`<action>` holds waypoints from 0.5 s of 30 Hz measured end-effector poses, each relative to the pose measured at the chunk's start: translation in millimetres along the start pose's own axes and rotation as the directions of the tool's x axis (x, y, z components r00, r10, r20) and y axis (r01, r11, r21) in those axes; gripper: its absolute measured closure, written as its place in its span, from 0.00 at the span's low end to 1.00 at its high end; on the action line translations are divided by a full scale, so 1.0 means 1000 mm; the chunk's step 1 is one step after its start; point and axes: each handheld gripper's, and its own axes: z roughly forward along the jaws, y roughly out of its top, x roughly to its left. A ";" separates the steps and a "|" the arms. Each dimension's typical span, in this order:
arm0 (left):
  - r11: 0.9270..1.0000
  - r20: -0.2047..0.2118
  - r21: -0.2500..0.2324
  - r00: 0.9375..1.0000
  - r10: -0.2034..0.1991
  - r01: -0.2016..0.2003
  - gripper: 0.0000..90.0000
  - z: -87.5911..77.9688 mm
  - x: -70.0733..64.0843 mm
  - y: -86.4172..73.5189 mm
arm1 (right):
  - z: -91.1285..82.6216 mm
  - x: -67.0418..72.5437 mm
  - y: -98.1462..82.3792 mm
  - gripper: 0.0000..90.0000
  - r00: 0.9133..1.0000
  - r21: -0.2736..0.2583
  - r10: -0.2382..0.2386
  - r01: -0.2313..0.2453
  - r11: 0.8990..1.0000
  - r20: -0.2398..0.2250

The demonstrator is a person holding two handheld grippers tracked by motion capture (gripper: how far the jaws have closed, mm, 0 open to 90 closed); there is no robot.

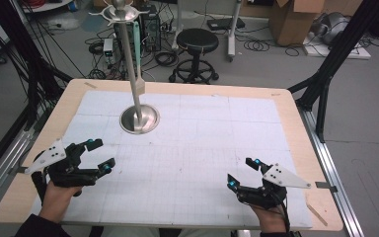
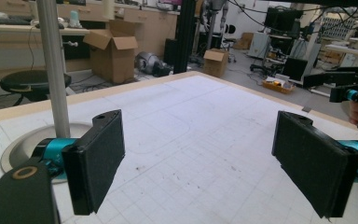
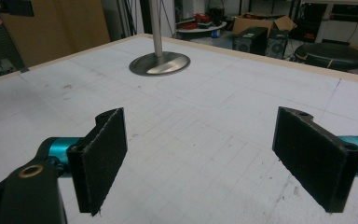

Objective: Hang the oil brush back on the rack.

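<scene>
Left gripper (image 1: 98, 159) sits over the near-left part of the table (image 1: 286, 106), held in the person's left hand (image 1: 59, 195). Its jaws stand wide apart with nothing between them; in the left gripper view (image 2: 198, 163) only the white gridded mat (image 2: 200, 121) lies in the gap. The pads (image 2: 100, 161) are bare and touch nothing.

Right gripper (image 1: 243, 172) sits over the near-right part of the table, held in the right hand (image 1: 271, 222). Its jaws are likewise spread wide and empty; in the right gripper view (image 3: 198, 158) the gap between them is bare mat (image 3: 205, 116). A grey three-cornered plate tops each gripper.

The stand (image 1: 139, 120), the nearest object, rests on the mat toward the far-left of the table. It has a round metal base lying flat and a thin upright pole (image 1: 130, 59) with a small dish-shaped fitting at the top. It is well apart from both grippers, nearer the left one. In the left gripper view the pole (image 2: 56, 70) rises just behind the left jaw; in the right gripper view the base (image 3: 160, 64) lies ahead, beyond the jaws.

The two grippers are well apart from each other, with mat between them. A black stool (image 1: 196, 42) stands on the floor beyond the far edge.
</scene>
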 end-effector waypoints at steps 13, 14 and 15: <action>1.000 0.017 0.015 1.000 -0.001 0.001 0.20 0.005 -0.005 -0.006 | -0.001 0.003 0.002 0.18 1.000 0.000 -0.001 0.001 1.000 0.007; 1.000 0.017 0.016 1.000 -0.001 0.001 0.20 0.005 -0.006 -0.006 | -0.001 0.003 0.002 0.18 1.000 -0.002 -0.005 0.005 1.000 0.009; 1.000 0.018 0.014 1.000 -0.001 0.001 0.20 0.005 -0.006 -0.006 | -0.001 0.004 0.002 0.18 1.000 -0.003 -0.004 0.004 1.000 0.007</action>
